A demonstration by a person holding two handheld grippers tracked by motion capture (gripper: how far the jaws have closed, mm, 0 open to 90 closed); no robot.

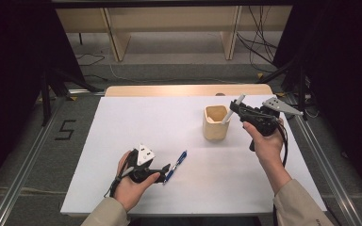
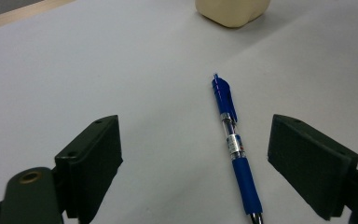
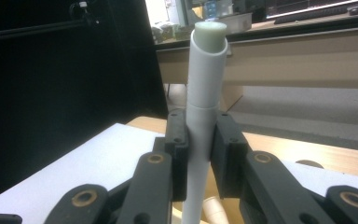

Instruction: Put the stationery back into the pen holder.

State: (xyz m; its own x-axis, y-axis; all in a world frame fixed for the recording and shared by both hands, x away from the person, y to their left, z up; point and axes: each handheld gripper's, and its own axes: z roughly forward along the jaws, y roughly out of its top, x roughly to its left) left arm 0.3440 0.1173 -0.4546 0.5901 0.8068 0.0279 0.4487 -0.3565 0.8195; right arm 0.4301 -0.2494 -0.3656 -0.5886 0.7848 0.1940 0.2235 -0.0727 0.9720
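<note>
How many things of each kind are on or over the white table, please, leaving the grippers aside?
Pens or markers: 2, the blue pen lying flat and the white marker clamped upright over the holder.
Holders: 1, the beige holder.
Total: 3.

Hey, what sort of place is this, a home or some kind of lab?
Probably a lab or recording room: a bare white table, dark metal stands at its sides, loose cables on the floor.
</note>
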